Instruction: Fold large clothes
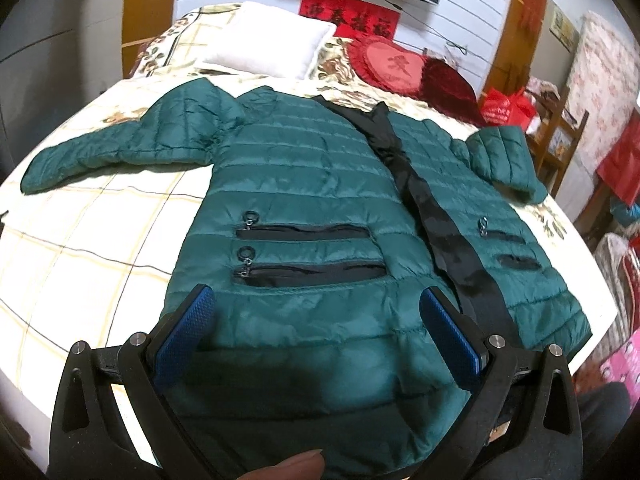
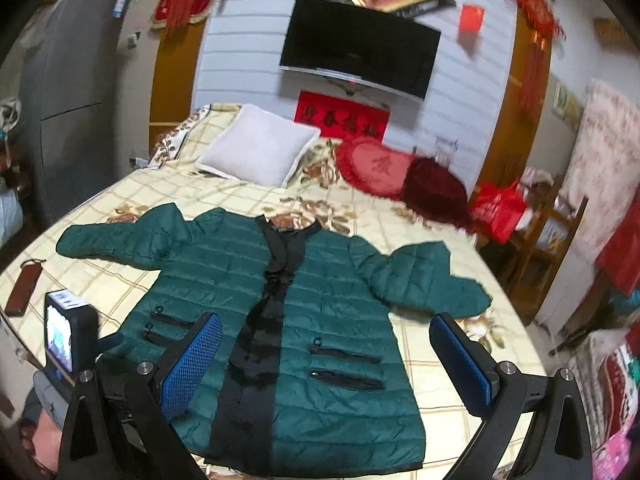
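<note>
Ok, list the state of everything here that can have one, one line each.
Green jacket: spread flat on the bed, front up, unfolded.
Sleeves: out to the sides.
Pocket zippers: look closed.
Left gripper: open, above the hem.
Right gripper: open, holding nothing.
TV: off.

jacket [image 1: 304, 184]: dark green, black placket | bedspread [image 1: 80, 248]: cream plaid, floral | pillow [image 2: 256, 146]: white

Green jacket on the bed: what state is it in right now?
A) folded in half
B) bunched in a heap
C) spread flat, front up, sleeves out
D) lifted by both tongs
C: the green jacket lies flat on the bed, black placket and zip pockets facing up, sleeves out to either side; the left tongs and right tongs are open, gripping nothing.
</note>
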`<state>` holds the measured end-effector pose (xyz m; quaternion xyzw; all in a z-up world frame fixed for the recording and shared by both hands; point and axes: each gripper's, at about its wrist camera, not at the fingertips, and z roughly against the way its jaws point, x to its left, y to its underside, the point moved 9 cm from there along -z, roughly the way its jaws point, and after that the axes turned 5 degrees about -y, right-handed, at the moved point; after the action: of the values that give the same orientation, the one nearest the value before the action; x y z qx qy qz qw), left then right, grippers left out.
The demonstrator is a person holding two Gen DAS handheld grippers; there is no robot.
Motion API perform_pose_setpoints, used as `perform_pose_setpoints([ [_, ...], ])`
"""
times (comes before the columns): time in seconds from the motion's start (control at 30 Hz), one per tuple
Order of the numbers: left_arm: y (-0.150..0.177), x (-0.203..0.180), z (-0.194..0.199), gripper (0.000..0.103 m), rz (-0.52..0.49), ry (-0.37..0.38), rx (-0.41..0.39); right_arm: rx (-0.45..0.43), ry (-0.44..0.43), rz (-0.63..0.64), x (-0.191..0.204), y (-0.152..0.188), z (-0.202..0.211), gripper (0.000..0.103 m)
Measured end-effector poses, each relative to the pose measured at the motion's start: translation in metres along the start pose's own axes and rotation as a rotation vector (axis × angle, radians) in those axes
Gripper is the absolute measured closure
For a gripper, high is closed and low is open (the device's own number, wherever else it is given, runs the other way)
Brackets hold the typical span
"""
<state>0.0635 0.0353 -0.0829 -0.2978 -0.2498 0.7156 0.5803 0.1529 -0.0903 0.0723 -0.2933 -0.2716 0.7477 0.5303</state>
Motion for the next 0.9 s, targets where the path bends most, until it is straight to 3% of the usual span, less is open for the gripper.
perform_pose_setpoints([
  [0.2, 0.006, -0.004, -0.007, 0.0, -0.034, -0.015, 0.007, 0.061, -0.101, -0.229, -0.045, 0.023, -0.049, 0.0],
  [0.33, 0.003, -0.003, -0.003, 0.0, -0.086, -0.082, -0.024, 0.08, -0.209, -0.327, -0.058, 0.031, -0.082, 0.0],
  [0.43, -0.01, -0.004, 0.005, 0.0, -0.081, -0.098, 0.01, 0.14, -0.286, -0.374, -0.06, 0.042, -0.111, 0.0],
  [0.53, -0.025, -0.004, 0.001, 0.0, -0.068, -0.082, 0.037, 0.175, -0.29, -0.374, -0.056, 0.051, -0.135, 0.0],
  [0.6, -0.034, -0.004, -0.007, 0.0, -0.079, -0.088, 0.055, 0.135, -0.302, -0.358, -0.051, 0.049, -0.145, 0.0],
  [0.73, -0.062, -0.007, -0.029, 0.0, -0.132, -0.082, 0.01, 0.069, -0.271, -0.303, -0.047, 0.04, -0.168, 0.0],
  [0.8, -0.067, -0.008, -0.051, 0.0, -0.171, -0.106, 0.094, 0.045, -0.235, -0.273, -0.046, 0.034, -0.182, 0.0],
  [0.9, -0.077, -0.005, -0.071, 0.0, -0.128, -0.106, 0.098, 0.013, -0.148, -0.212, -0.052, 0.038, -0.197, 0.0],
])
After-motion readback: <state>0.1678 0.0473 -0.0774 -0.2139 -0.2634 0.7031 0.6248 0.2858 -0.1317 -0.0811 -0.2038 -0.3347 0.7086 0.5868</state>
